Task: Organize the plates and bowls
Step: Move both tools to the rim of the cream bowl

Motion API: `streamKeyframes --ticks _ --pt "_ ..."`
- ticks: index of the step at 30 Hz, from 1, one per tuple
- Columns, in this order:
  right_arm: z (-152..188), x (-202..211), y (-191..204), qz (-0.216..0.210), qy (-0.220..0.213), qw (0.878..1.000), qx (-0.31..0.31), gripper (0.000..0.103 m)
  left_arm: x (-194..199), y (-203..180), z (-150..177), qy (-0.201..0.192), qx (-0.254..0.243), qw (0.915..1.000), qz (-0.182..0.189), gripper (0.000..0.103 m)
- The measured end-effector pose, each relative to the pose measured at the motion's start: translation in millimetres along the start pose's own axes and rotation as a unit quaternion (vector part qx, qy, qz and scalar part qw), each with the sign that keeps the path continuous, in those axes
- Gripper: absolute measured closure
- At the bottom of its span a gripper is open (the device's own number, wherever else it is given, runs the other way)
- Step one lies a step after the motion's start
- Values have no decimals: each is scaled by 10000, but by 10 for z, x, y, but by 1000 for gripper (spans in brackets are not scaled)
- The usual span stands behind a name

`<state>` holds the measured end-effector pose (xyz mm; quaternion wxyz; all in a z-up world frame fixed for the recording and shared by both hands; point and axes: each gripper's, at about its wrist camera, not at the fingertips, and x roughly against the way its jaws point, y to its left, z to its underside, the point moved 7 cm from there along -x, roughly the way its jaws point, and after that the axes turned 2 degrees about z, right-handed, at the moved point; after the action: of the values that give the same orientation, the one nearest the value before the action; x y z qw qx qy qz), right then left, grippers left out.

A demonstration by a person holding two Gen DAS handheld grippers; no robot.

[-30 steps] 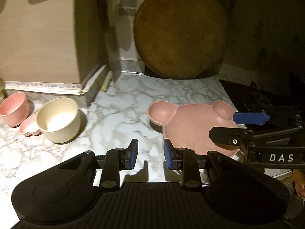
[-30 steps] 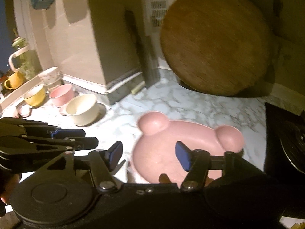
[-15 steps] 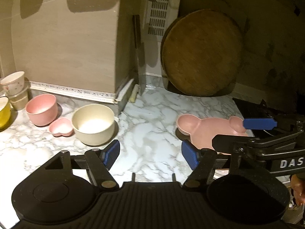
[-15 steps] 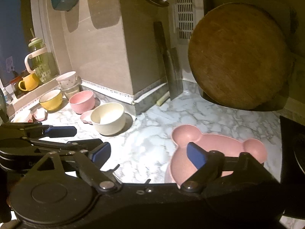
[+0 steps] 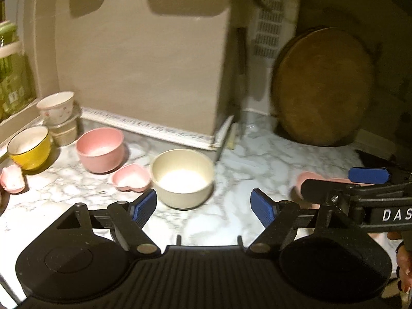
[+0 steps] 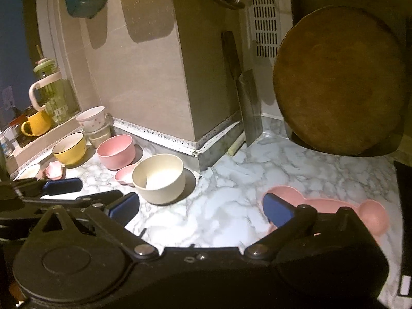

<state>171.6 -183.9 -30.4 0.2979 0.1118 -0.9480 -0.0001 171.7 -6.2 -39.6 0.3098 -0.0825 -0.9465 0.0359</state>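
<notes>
My left tool [image 5: 203, 206] hangs over the marble tabletop [image 5: 226, 221] with its jaws opening and nothing between the blue pads; the cream bowl [image 5: 182, 177] sits just ahead of them, a little toward the left pad. My right tool [image 6: 200, 206] is also opening, empty, with the pink bear-shaped plate [image 6: 334, 206] lying flat just beyond its right pad, partly hidden behind that finger, toward the tabletop's right edge. The cream bowl stands ahead of the right tool's left pad, and the left tool's fingers cross the lower left of that view.

Beyond the cream bowl, touching or just beside it, is a small pink heart dish [image 5: 131, 177], then a pink bowl [image 5: 100, 149], a yellow bowl [image 5: 29, 146] and a white flowered bowl [image 5: 56, 106] stacked on another near the back left wall.

From the left wrist, the bear plate is only a pink sliver behind the right tool's fingers. The right wrist alone shows the plate's ears, a cleaver [image 6: 247, 108] leaning at the wall corner, a yellow mug [image 6: 36, 123] and a green jug [image 6: 51, 95] on the ledge. A round wooden board [image 6: 337, 82] leans at the back right in both.
</notes>
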Motion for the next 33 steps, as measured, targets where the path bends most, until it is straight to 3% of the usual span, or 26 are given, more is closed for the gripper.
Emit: streamKeyframes --ticks 6,14,21,25,30,33 --pt "-123 -556 27 12 422 9988 -244 1 -411 381 -81 349 415 9974 -482 23" --pt "-241 -1235 125 -83 1017 9940 -396 12 -927 647 -155 812 948 9902 -629 23" --pt "-253 -1710 125 -104 1420 9890 -390 28 -1282 707 -158 1068 1051 9849 -872 23" --pt "-247 -1871 134 -135 1544 9874 -318 31 -1440 746 -130 1189 1105 9822 -949 23" --pt "-204 -2042 136 -253 1752 9837 -302 52 -1549 771 -106 1267 1112 9803 -1027 23" --pt "-186 -2083 157 -350 1814 9823 -306 55 -1580 764 -107 1271 1117 9801 -1038 24"
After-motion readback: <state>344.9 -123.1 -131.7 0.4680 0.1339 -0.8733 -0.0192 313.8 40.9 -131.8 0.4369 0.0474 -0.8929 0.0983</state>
